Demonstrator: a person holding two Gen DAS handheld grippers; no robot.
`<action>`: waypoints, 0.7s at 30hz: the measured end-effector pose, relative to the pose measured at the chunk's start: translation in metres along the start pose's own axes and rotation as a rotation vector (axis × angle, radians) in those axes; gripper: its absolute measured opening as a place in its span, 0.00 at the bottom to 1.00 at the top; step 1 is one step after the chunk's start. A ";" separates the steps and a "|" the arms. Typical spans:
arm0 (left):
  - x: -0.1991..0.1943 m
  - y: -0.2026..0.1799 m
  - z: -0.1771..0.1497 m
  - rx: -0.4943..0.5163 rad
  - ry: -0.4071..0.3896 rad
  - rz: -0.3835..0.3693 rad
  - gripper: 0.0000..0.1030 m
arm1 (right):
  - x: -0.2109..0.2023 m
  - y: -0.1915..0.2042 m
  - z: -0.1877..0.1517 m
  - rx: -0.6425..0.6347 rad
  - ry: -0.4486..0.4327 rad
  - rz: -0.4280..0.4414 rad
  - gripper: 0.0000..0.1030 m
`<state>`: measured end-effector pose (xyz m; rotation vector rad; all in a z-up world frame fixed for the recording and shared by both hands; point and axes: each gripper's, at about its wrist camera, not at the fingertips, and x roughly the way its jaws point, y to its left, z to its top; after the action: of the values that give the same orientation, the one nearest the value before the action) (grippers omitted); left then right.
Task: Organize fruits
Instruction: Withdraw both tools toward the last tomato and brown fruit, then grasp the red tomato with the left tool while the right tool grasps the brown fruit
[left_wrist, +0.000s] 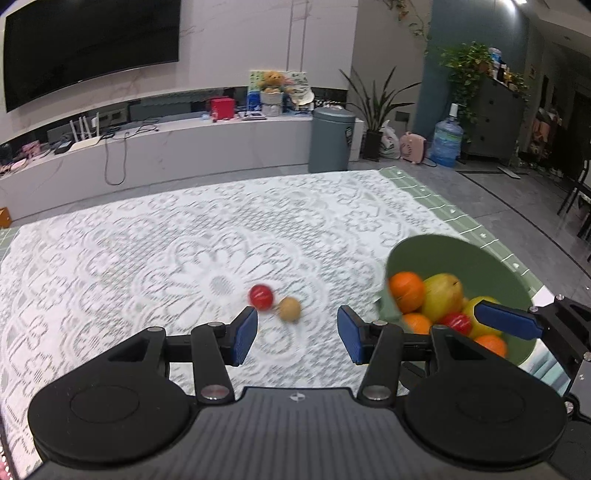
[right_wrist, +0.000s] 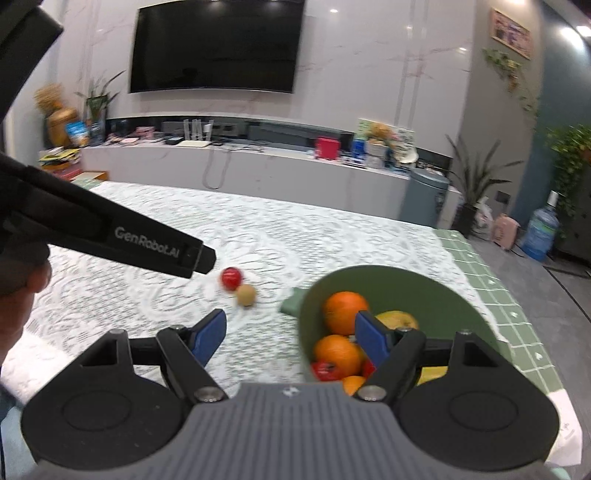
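Lace tablecloth (left_wrist: 147, 251): broad bare surface to the left and beyond, open to passage. Obstacles: red fruit (left_wrist: 261, 295) and brown fruit (left_wrist: 289, 309), touching, just ahead of the left gripper (left_wrist: 297, 334); green bowl (left_wrist: 480, 258), heaped with fruit, at the right near the table edge. Right gripper (right_wrist: 290, 332) straddles the bowl's near-left rim. Between the fruit pair and the bowl, a clear lane.

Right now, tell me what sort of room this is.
Most likely a home living room. A large wall-mounted TV hangs above a long low media console cluttered with household items, houseplants stand by the wall, and a table with a lace tablecloth holds a green fruit bowl.
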<state>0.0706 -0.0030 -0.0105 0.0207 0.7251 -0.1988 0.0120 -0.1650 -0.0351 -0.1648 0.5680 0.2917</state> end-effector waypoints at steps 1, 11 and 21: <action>-0.001 0.004 -0.004 -0.004 0.000 0.006 0.57 | 0.001 0.004 0.000 -0.010 0.002 0.010 0.72; 0.000 0.037 -0.029 -0.066 0.031 0.029 0.57 | 0.020 0.031 -0.001 -0.090 0.046 0.041 0.66; 0.011 0.053 -0.030 -0.101 0.032 -0.006 0.57 | 0.045 0.042 0.004 -0.150 0.074 0.061 0.44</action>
<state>0.0686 0.0495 -0.0431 -0.0746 0.7661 -0.1674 0.0368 -0.1142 -0.0593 -0.3042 0.6255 0.3889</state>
